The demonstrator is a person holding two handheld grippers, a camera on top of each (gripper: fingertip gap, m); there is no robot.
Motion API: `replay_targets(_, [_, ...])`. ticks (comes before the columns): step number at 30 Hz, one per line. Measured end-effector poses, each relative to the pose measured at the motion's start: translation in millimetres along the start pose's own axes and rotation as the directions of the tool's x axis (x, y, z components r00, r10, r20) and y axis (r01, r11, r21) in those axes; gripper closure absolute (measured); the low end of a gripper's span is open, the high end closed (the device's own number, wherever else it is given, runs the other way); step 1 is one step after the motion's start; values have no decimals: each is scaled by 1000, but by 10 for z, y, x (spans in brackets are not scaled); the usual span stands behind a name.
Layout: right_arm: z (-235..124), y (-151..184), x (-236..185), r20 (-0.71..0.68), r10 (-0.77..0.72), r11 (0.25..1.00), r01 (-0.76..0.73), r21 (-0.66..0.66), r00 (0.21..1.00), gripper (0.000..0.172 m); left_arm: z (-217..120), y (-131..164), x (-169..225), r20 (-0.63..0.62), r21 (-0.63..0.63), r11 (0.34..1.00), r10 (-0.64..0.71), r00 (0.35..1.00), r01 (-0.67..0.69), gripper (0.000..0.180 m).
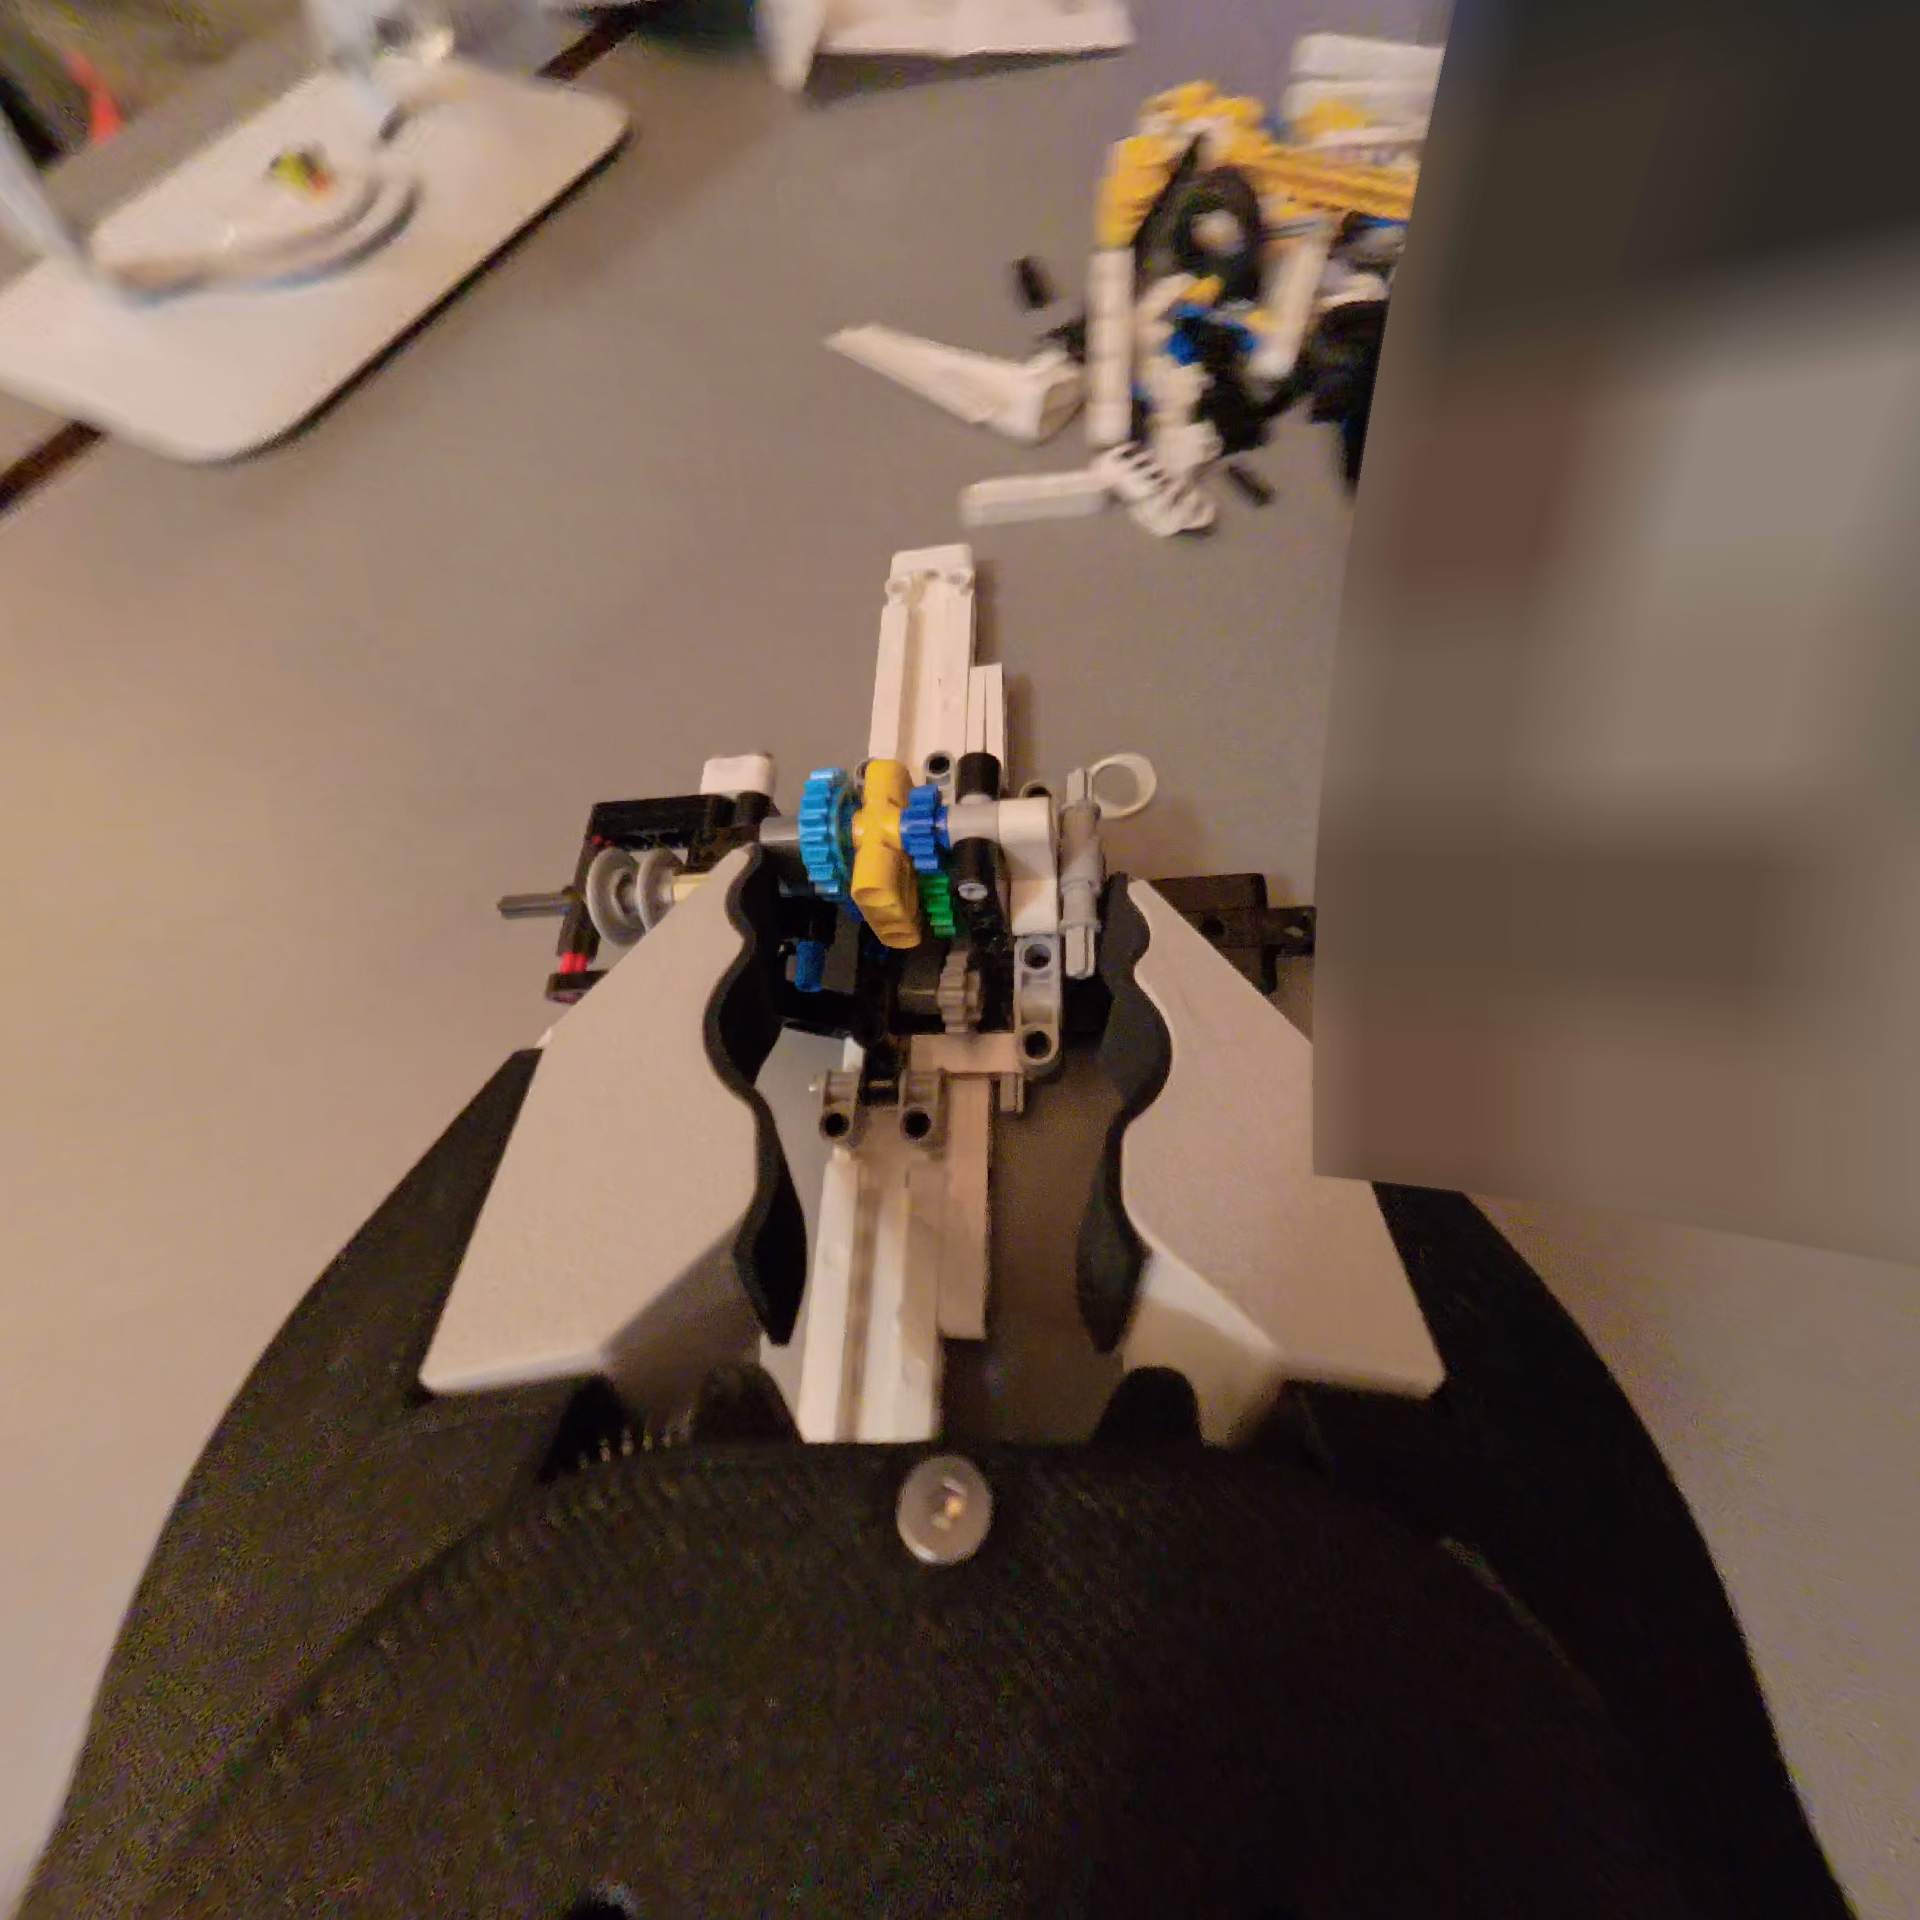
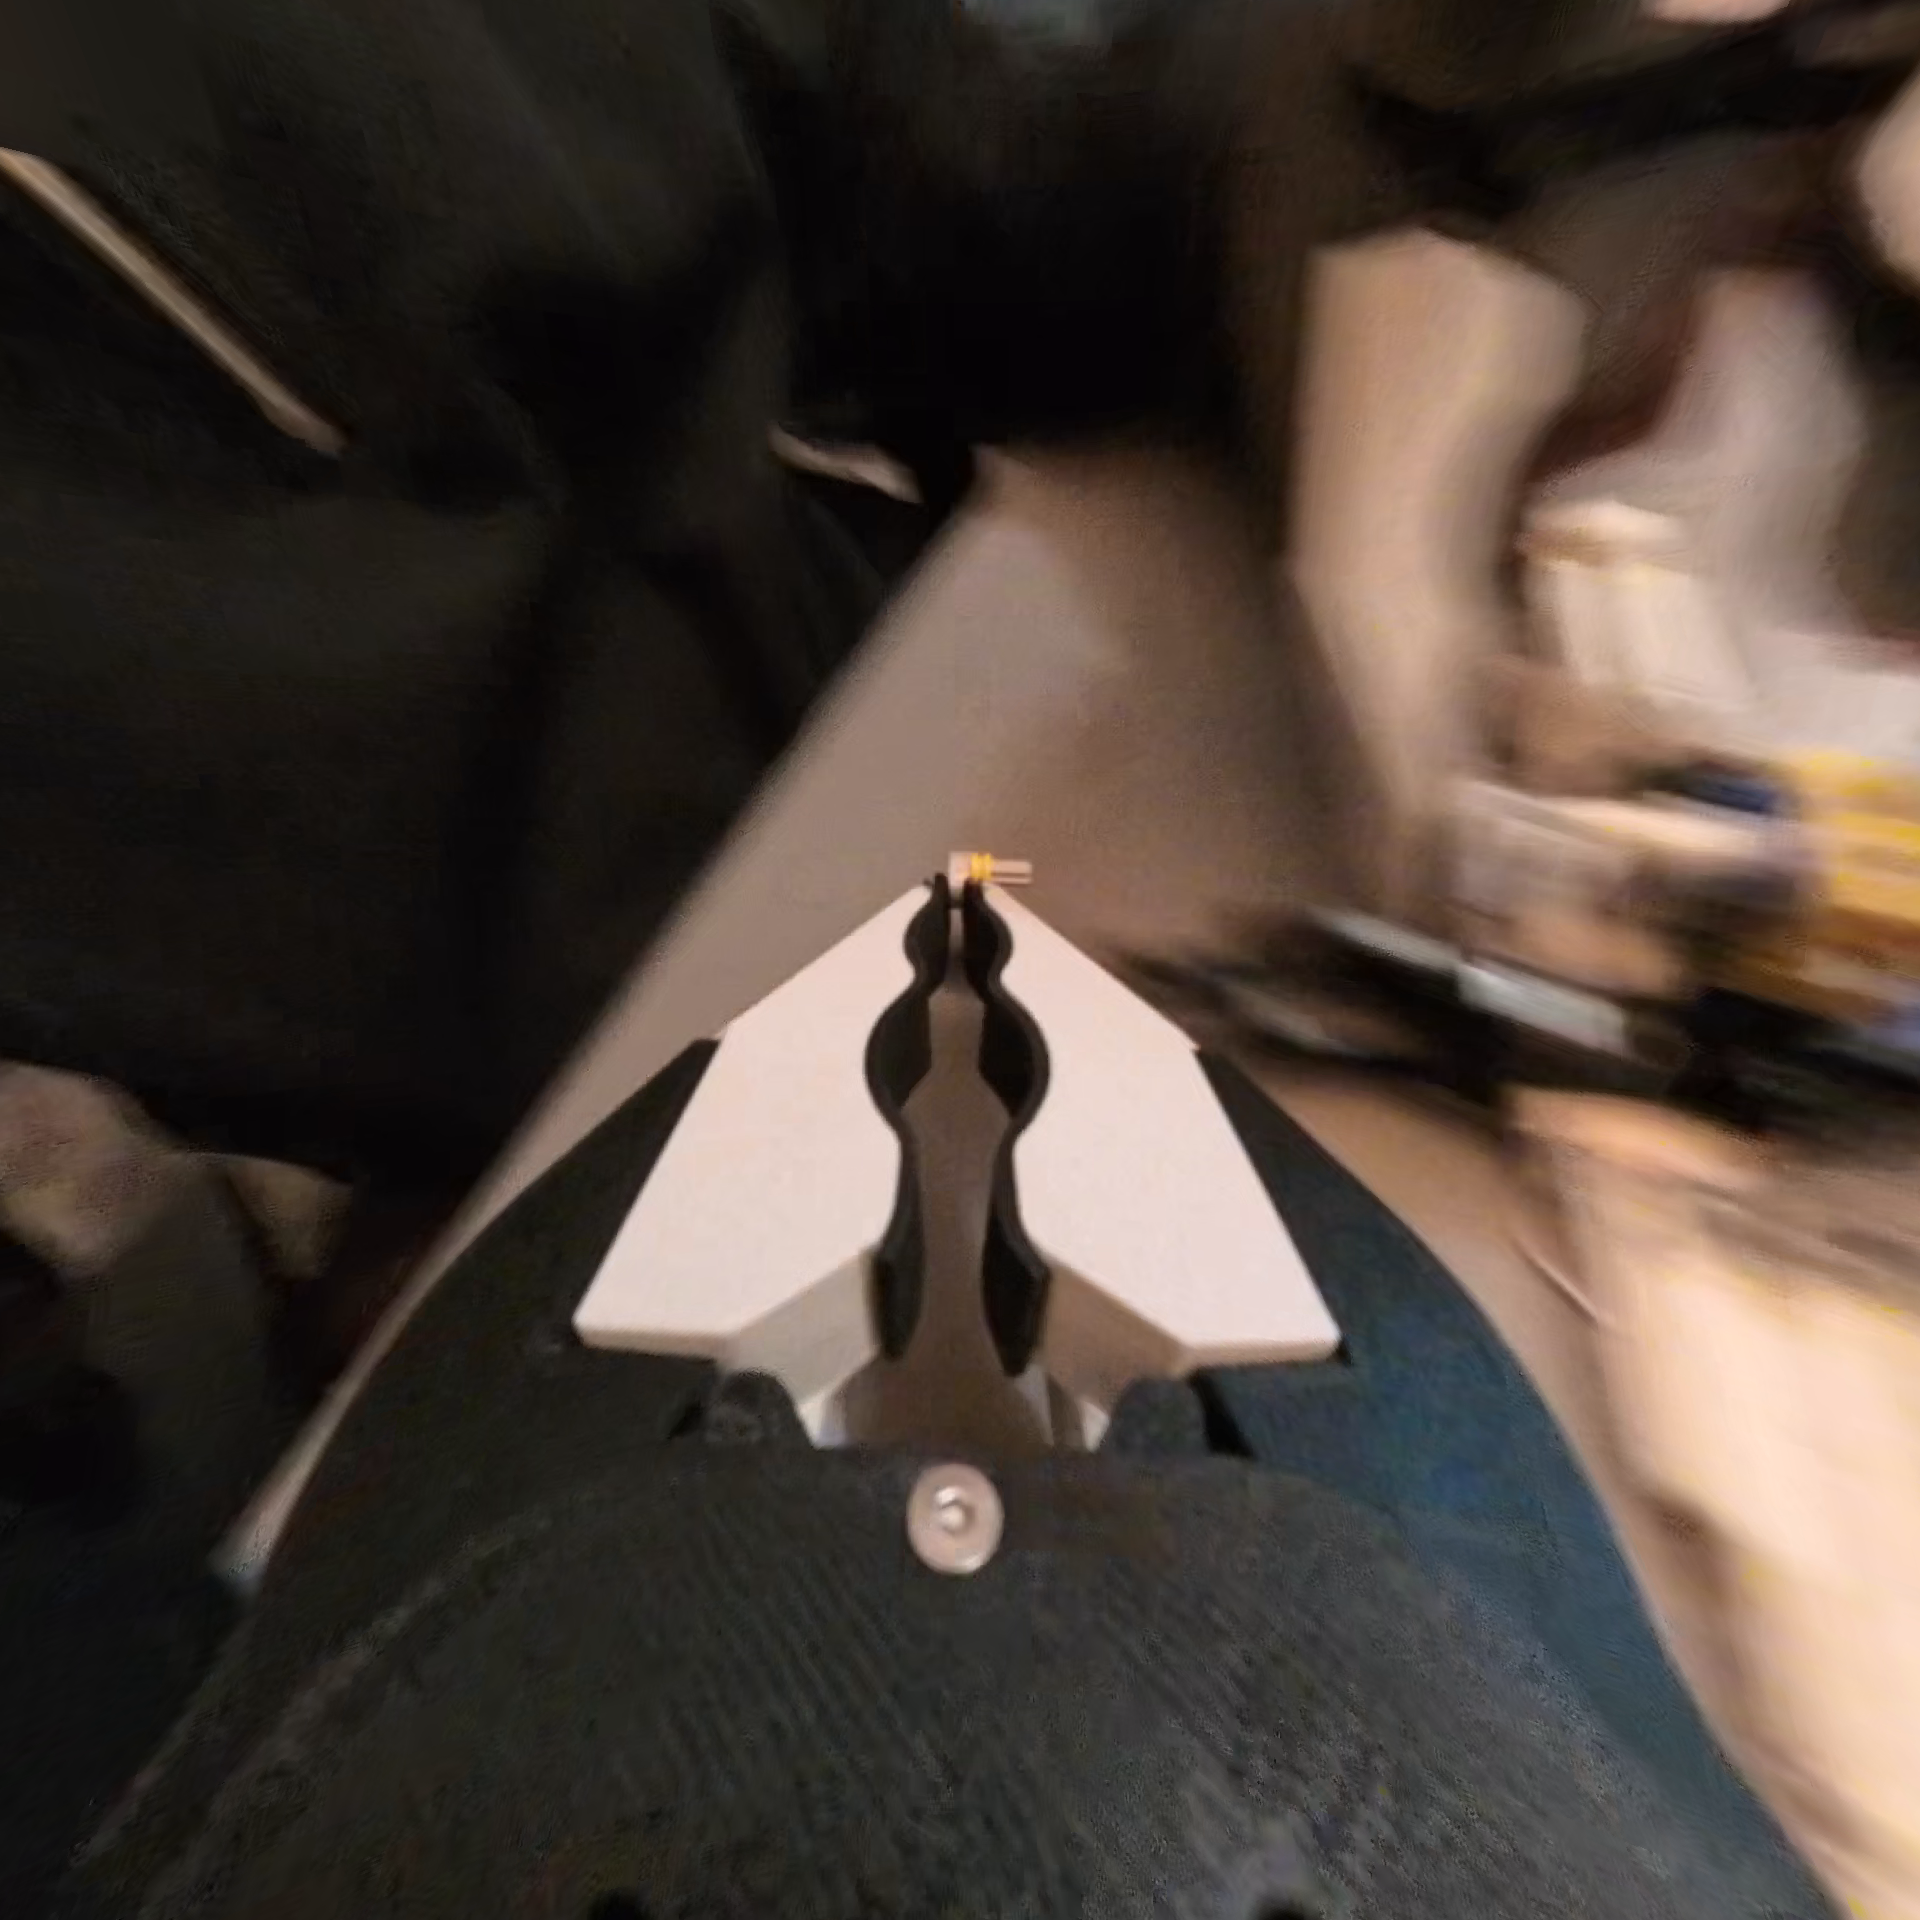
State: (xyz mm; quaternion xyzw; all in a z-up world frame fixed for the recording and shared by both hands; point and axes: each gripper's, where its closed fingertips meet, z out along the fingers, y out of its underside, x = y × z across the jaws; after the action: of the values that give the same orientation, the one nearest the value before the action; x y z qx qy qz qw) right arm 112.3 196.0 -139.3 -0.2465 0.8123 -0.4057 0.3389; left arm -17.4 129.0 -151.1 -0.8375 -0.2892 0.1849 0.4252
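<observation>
Two grippers are in my hands over a grey table [image 1: 520, 644]. My left gripper [image 1: 928, 914] has its jaws spread wide around a brick model [image 1: 914, 883] of white beams, blue and green gears and a yellow piece; its black pads sit against the model's sides. A loose pile of bricks [image 1: 1195, 312] lies farther off, near a white tray [image 1: 343, 281] at the table's far left. My right gripper [image 2: 954, 896] is pinched shut on a small tan pin [image 2: 987, 868] with a yellow ring, near the table edge [image 2: 727, 852]; the room beyond is dark and blurred.
</observation>
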Motion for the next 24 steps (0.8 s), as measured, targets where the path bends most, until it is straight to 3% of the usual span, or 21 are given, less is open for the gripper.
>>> replay_targets(1, [211, 69, -92, 28, -24, 998, 26, -59, 999, 171, -64, 48, -34, -38, -18, 999, -28, 999, 27, 119])
replay_targets(2, [353, 246, 24, -71, -67, 977, 51, -209, 995, 171, -104, 77, -37, -40, -18, 1000, -24, 999, 23, 119])
replay_targets(3, [377, 202, 68, -124, -111, 970, 80, -231, 986, 170, -115, 82, -27, -30, -4, 1000, -25, 999, 25, 119])
replay_targets(5, [182, -64, 133, -220, -161, 980, 130, -149, 962, 171, -97, 68, -28, -7, 4, 1000, -14, 1000, 14, 118])
replay_targets(8, [-245, -391, 173, -299, -100, 989, 128, 74, 949, 170, -68, 50, -59, -8, 14, 1000, -8, 1000, 8, 118])
replay_targets(10, [-458, -319, 316, -398, -84, 986, 133, 97, 913, 171, -73, 51, -90, -3, 34, 999, -8, 1000, 8, 118])
replay_targets(14, [-588, -198, 484, -460, -54, 989, 111, 98, 886, 170, -97, 31, -152, 6, 61, 997, -46, 999, 46, 115])
replay_targets(19, [-600, -192, 605, -522, -63, 988, 128, 89, 851, 170, -331, -273, -141, -95, 274, 949, -135, 986, 156, 100])
replay_targets(21, [-609, -224, 602, -525, -67, 984, 143, 106, 849, 170, -461, -434, -2, -159, 373, 919, -72, 985, 127, 106])
replay_targets(22, [-607, -252, 582, -513, -65, 981, 150, 125, 856, 170, -505, -479, 157, -222, 403, 909, -13, 975, 103, 118])
replay_targets(24, [-599, -324, 531, -477, -47, 971, 151, 183, 878, 170, -487, -501, 411, -289, 406, 912, 65, 955, 61, 118])
